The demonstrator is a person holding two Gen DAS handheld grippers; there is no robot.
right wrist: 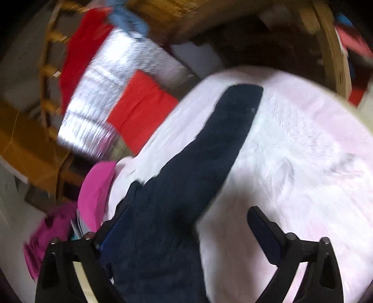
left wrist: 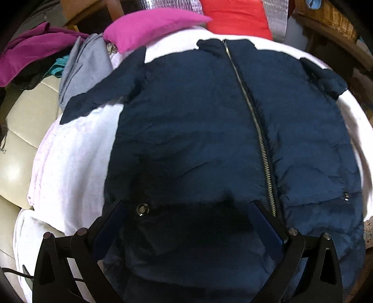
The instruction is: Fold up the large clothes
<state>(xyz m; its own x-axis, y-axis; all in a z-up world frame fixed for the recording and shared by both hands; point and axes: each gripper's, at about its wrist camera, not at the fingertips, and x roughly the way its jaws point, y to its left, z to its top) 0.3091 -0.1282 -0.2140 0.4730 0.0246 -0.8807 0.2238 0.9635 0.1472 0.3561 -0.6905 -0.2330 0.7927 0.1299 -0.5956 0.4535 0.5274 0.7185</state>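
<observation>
Navy puffer jacket (left wrist: 186, 130) lies spread front-up and flat, zipped shut, silver zipper (left wrist: 254, 125) running collar to hem (slightly diagonal in the left wrist view). A metal snap (left wrist: 142, 209) sits near the hem, a small zip pull shows on one side pocket. One sleeve (right wrist: 209, 149) stretches out straight and flat away from the body; right wrist view is blurred.

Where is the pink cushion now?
In the left wrist view, the pink cushion lies at top left, beyond the navy jacket, beside the red cloth.
</observation>
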